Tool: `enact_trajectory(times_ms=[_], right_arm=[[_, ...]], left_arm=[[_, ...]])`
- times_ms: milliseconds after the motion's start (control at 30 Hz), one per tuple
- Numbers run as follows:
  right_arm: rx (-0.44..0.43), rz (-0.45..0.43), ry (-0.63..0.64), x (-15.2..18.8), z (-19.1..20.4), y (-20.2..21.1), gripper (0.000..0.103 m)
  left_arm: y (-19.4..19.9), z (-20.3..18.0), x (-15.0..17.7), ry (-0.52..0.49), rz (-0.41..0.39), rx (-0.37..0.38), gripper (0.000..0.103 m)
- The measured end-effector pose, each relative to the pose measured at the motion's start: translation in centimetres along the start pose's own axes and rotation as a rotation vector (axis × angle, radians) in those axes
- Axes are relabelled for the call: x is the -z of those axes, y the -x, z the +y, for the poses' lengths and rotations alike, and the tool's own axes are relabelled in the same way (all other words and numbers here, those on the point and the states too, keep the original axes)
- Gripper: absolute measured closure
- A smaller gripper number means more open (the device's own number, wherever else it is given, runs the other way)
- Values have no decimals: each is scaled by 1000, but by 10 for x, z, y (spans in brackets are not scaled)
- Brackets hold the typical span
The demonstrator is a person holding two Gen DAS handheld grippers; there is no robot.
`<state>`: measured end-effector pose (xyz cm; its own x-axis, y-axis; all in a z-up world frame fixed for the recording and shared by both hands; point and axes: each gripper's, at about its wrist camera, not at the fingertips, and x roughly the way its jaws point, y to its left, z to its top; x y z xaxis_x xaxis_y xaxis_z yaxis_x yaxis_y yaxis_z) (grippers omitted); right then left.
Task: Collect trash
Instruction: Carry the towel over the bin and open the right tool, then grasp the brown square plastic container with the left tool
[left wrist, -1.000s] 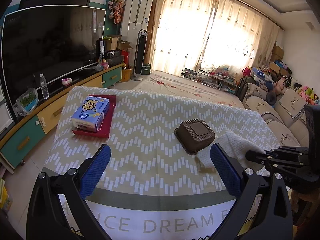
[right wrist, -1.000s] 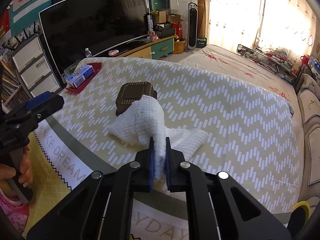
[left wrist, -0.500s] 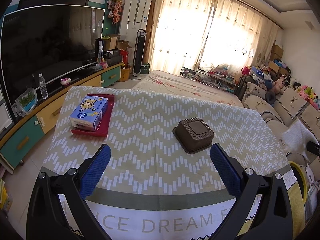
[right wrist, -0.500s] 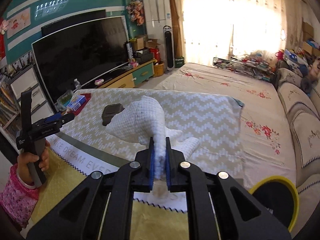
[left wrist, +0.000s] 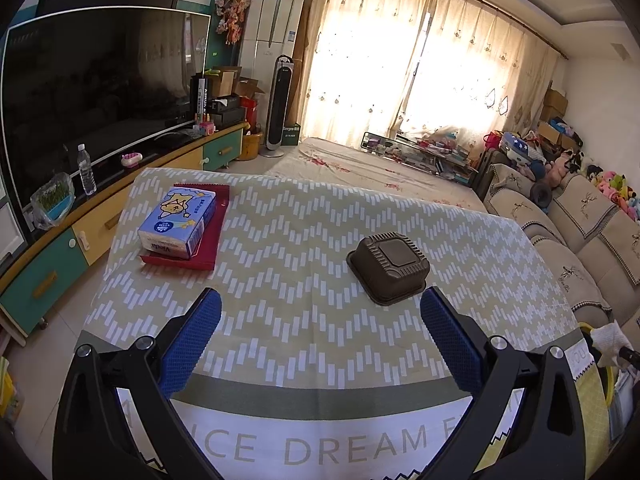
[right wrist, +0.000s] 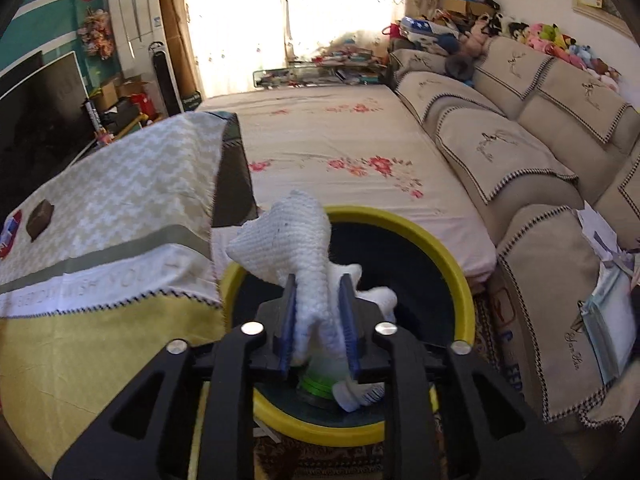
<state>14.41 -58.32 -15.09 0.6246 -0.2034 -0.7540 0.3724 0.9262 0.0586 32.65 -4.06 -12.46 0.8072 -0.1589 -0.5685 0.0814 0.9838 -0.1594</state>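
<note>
My right gripper (right wrist: 318, 286) holds a crumpled white cloth (right wrist: 286, 236) between its blue pads, jaws slightly parted, right over the yellow-rimmed trash bin (right wrist: 448, 248) beside the table. The bin holds a green-capped bottle (right wrist: 320, 384) and white scraps. The cloth and the bin's rim also show at the right edge of the left wrist view (left wrist: 608, 336). My left gripper (left wrist: 318, 312) is open and empty above the table's near edge. A brown plastic food tray (left wrist: 390, 266) lies upside down on the tablecloth just beyond its right finger.
A blue tissue pack (left wrist: 178, 218) sits on a red tray (left wrist: 212, 240) at the table's left. The TV cabinet (left wrist: 96, 224) runs along the left. A beige sofa (right wrist: 540, 168) stands right of the bin, and a floral rug (right wrist: 340, 152) lies beyond it.
My right gripper has carried the white cloth off the table, swung right and brought it down over the bin. Its jaws have parted a little. The left gripper has barely moved.
</note>
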Motion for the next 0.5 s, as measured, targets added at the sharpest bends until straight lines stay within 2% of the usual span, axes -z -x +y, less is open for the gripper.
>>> enact_trajectory(times_ms=[67,200,333,400,500], right_arm=[[43,22,-13,6,-10,-8,52],[75,-8,-37,5,-12,-2,51],[-45,-136,-69,-15,5,25,44],[-125,-230,-67,-32,26,41,37],[-224,-315,-19,-59,70,55,32]], left_arm=[[-1,0,0,-1,2,-1,5],[-1,0,0,-1,3,0,5],[-3,0,1,-1,4,1,5],[-3,-1,1,-4,3,0,5],[-2,-1,2,-4,4,1,5]])
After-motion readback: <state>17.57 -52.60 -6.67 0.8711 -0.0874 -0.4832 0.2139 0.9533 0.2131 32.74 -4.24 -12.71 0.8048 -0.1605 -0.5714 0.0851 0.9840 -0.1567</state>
